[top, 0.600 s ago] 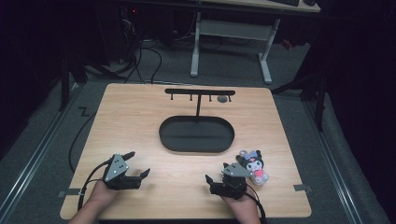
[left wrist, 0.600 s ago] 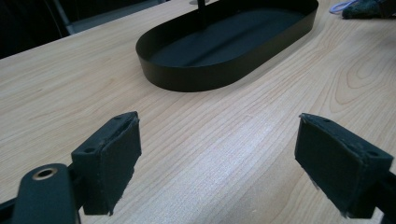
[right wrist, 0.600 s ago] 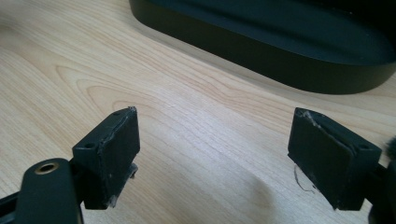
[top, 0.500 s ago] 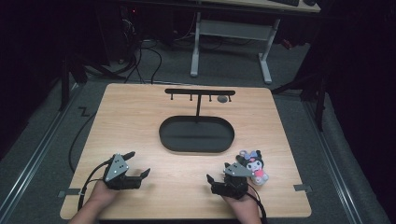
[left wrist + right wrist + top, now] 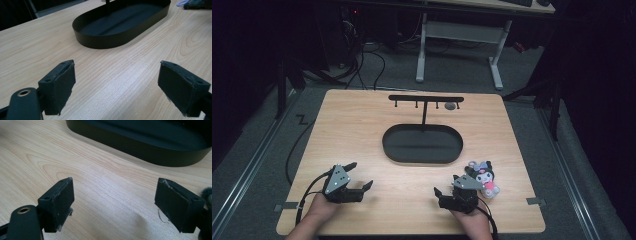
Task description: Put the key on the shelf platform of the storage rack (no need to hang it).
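Note:
A small plush toy (image 5: 485, 178) with a black head and pink body lies on the wooden table (image 5: 362, 130) near the front right. My right gripper (image 5: 451, 182) stands open just left of it, jaws wide apart with bare wood between them (image 5: 115, 205); dark fuzz of the toy (image 5: 207, 193) touches the view's right edge. Near the front left my left gripper (image 5: 361, 174) rests open and holds nothing (image 5: 117, 87). A black oval tray (image 5: 387, 146) sits mid-table, ahead of both grippers (image 5: 105, 42) (image 5: 140, 148). The plush toy (image 5: 197, 3) is far off at the top right of the left gripper view.
From the tray rises a thin black post with a hook bar (image 5: 426, 98); a small round grey object (image 5: 450, 106) hangs at its right end. Cables and a desk frame (image 5: 457, 35) lie on the floor beyond the table's far edge.

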### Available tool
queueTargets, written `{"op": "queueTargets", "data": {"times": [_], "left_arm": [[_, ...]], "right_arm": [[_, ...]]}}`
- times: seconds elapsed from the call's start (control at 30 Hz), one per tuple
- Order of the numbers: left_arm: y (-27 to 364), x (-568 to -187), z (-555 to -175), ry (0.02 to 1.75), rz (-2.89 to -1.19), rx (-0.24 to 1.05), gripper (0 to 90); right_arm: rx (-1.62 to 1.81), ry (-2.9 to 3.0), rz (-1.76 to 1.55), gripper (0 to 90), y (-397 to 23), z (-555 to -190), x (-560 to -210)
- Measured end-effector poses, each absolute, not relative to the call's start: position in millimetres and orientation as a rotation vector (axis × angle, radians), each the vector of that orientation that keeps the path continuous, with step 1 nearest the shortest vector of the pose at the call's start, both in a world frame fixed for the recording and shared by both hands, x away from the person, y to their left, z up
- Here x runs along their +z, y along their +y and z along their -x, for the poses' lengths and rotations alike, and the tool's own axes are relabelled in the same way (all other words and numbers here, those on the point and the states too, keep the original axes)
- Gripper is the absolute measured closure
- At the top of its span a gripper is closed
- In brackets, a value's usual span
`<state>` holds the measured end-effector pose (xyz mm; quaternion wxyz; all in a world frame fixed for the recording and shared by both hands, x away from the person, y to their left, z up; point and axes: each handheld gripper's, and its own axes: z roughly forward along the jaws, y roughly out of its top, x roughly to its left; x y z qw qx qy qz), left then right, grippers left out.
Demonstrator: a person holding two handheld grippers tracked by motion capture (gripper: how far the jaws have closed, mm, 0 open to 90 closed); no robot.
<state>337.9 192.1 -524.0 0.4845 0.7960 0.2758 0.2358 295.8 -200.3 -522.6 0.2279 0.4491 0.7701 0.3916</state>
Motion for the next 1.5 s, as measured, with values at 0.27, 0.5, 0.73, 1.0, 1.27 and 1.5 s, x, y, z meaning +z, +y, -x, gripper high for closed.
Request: {"op": "queueTargets", "data": {"times": [0.27, 0.5, 0.73, 1.0, 1.27, 1.5], "left_arm": [[192.1, -524.0, -337.9, 0.672, -1.938, 0.574, 15.4], [192.1, -524.0, -338.0, 0.672, -1.937, 0.574, 15.4], [192.1, -524.1, -338.0, 0.672, -1.936, 0.574, 15.4], [192.0, -524.2, -338.1, 0.673, -1.936, 0.574, 15.4], [192.1, -524.1, -338.1, 0.674, -1.937, 0.573, 15.4], [192.1, -524.1, -338.1, 0.674, -1.936, 0.573, 15.4]], "right_arm": [[1.079, 2.118, -1.246, 15.3, -202.6, -296.8, -521.8], [1.075, 2.141, -1.269, 15.1, -204.7, -297.7, -521.9], [1.072, 2.153, -1.279, 14.1, -206.6, -298.5, -520.1], [1.042, 2.17, -1.294, 14.0, -207.4, -298.4, -517.9], [0.968, 2.235, -1.315, 14.6, -206.9, -300.1, -517.7], [0.912, 2.27, -1.324, 14.7, -208.6, -298.9, -514.5]]}}
